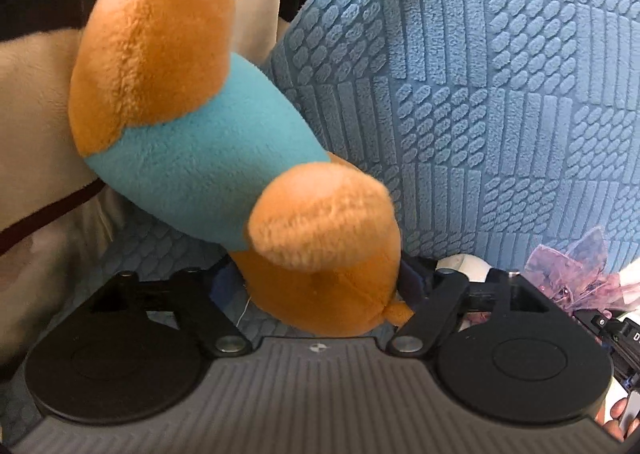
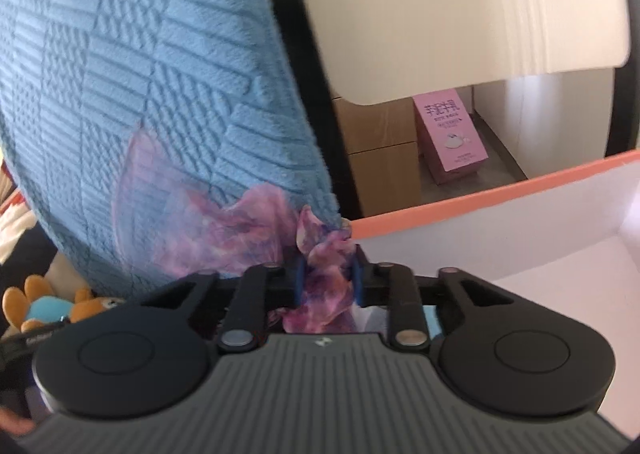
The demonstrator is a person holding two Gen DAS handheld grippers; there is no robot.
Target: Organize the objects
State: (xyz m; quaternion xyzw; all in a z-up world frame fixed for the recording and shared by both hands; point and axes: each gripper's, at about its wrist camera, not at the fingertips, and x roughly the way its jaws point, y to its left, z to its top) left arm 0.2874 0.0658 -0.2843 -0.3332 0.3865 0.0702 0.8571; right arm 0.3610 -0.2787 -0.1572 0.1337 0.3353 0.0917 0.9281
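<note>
My right tool (image 2: 325, 281) is closed on a pink-purple sheer cloth (image 2: 320, 294), pinched between its blue pads (image 2: 356, 282); the cloth spreads up against a blue textured cushion (image 2: 152, 93). Just beyond sits a white box with an orange rim (image 2: 480, 197). Past it, cardboard boxes (image 2: 380, 157) and a pink carton (image 2: 448, 137) stand on the floor; its writing is too small to read. My left tool (image 1: 320, 294) grips the orange base of a plush toy (image 1: 192, 141), orange with a turquoise body, lying against the same cushion (image 1: 480, 93), with a cream and black plush (image 1: 36, 93) beside it.
</note>
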